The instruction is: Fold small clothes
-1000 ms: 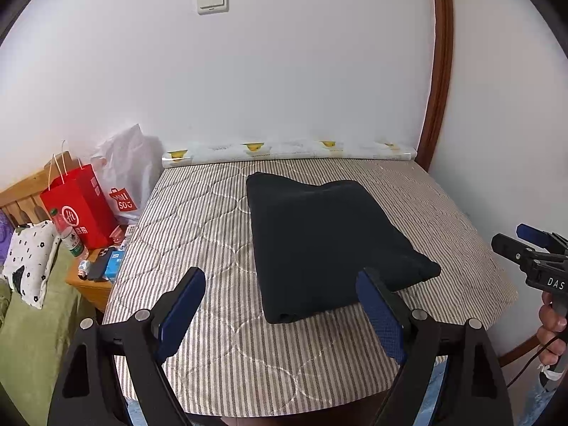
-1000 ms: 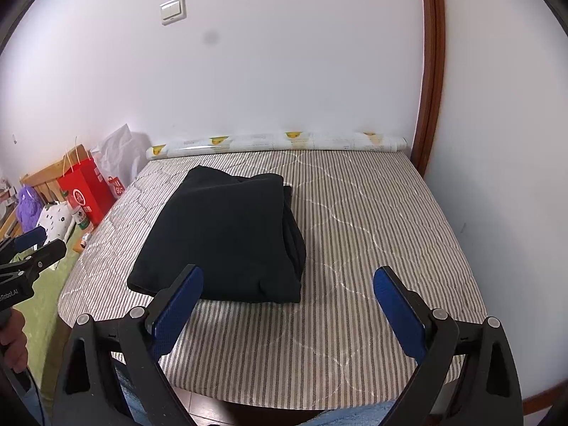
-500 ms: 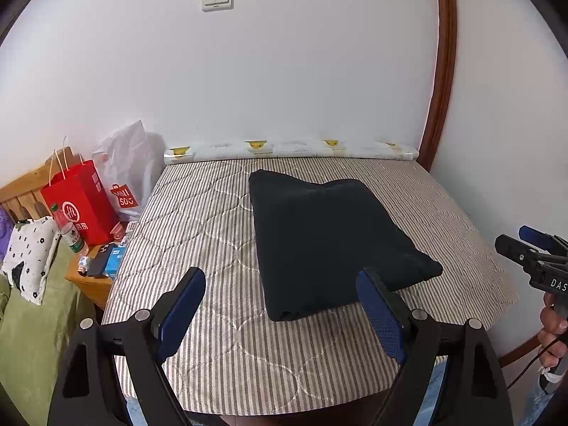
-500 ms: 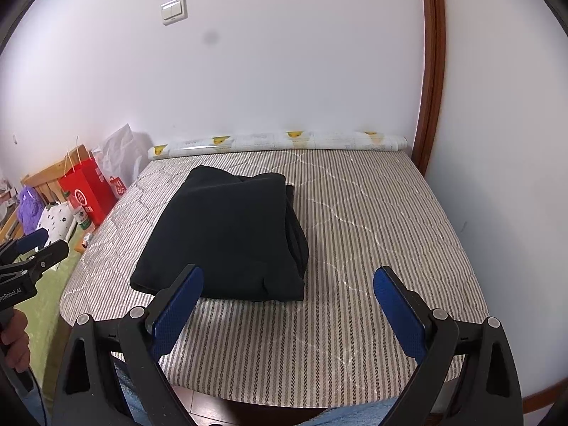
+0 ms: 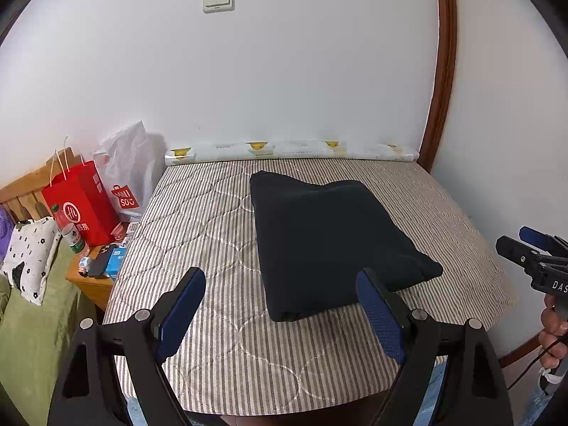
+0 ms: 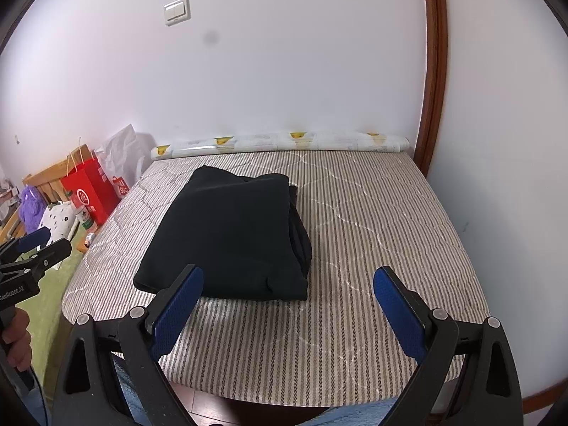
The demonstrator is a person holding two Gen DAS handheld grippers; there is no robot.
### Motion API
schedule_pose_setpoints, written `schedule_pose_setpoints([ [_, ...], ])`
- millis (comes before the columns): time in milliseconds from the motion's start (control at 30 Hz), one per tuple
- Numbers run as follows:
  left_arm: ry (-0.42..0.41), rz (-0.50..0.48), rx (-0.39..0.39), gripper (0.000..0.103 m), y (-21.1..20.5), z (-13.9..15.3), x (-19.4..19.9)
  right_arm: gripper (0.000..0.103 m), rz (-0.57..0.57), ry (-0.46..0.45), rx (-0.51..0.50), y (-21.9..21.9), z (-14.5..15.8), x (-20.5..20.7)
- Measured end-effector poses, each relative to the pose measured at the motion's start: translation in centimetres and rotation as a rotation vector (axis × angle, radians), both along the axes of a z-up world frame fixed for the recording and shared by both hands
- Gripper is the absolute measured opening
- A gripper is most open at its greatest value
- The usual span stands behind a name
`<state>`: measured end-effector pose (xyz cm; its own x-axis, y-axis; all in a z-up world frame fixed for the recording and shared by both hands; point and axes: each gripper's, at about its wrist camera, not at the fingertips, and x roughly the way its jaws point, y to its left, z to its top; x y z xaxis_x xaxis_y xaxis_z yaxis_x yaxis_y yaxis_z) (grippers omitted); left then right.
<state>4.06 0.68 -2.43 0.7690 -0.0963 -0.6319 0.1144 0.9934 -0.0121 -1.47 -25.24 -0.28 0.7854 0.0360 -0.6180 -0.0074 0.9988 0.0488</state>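
A dark garment lies folded into a thick rectangle on the striped quilted mattress, slightly left of its middle in the right wrist view. My left gripper hovers open above the near edge of the mattress, nothing between its blue pads. My right gripper also stands open and empty, short of the garment's near edge. Each gripper appears at the edge of the other's view, held by a hand.
A rolled white sheet lies along the wall at the far edge. Left of the mattress stand a red paper bag, a white plastic bag, a small wooden table with clutter and a spotted pillow. A wooden frame rises at right.
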Motion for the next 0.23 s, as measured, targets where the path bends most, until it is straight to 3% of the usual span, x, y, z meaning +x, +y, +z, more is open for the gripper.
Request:
schedule_pose_setpoints([
  [233, -0.003, 0.0, -0.002, 0.086, -0.04, 0.05, -0.04, 0.096, 0.004, -0.004, -0.001, 0.04, 0.15, -0.14],
])
